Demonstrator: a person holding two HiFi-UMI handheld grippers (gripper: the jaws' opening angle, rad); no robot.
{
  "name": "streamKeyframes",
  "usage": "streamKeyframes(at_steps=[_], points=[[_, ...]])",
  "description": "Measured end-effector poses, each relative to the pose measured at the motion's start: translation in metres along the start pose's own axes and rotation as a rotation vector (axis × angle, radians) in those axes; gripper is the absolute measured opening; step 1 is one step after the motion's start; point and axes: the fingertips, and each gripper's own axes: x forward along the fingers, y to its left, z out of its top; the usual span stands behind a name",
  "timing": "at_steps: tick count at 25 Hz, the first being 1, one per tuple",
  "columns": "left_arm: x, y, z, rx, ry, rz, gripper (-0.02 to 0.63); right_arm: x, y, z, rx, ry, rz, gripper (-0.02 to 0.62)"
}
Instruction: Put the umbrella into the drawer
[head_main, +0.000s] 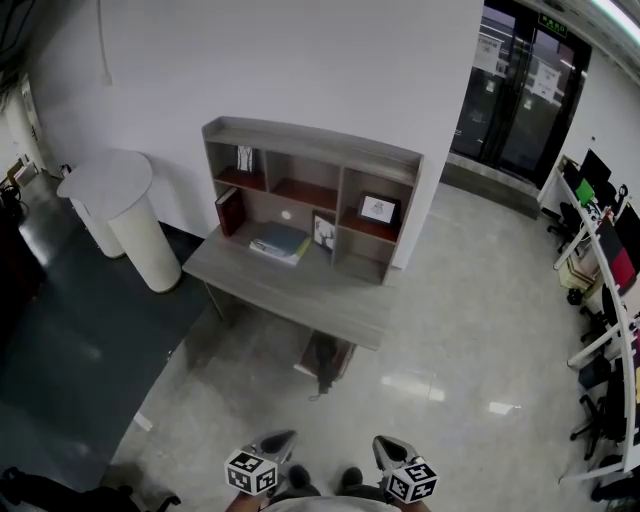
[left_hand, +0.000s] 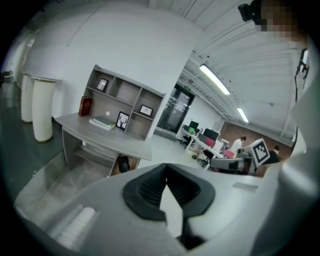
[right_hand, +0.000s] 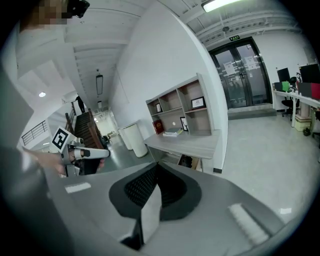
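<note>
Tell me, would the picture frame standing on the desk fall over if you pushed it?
Probably: the picture frame stands upright on its thin bottom edge, so a nudge up high could tip it. It looks small and flat, so likely light and stiff. Its front may be glass, so perhaps breakable.

The right gripper (right_hand: 155, 174), jaws pressed together with nothing between them, is pointing toward a grey desk (right_hand: 192, 143) bearing a shelf unit (right_hand: 182, 112), the left gripper (right_hand: 85, 151) showing at left.
</note>
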Motion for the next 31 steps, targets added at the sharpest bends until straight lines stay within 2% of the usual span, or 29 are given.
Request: streamKeyframes(at_steps=[6,13,31], points=[[0.008,-0.016,0.004,0.019,-0.014,0.04,0.002,-0.017,-0.022,0.012,-0.032,-0.007,0.028,0.006],[0.007,-0.023,0.011,0.033,-0.012,0.088,0.002,-0.017,-0.027,0.029,-0.048,-0.029,0.064,0.006],[0.012,-0.028,0.005,0.005,0.003,0.117,0.002,-0.009,-0.036,0.033,-0.026,-0.032,0.068,0.006]])
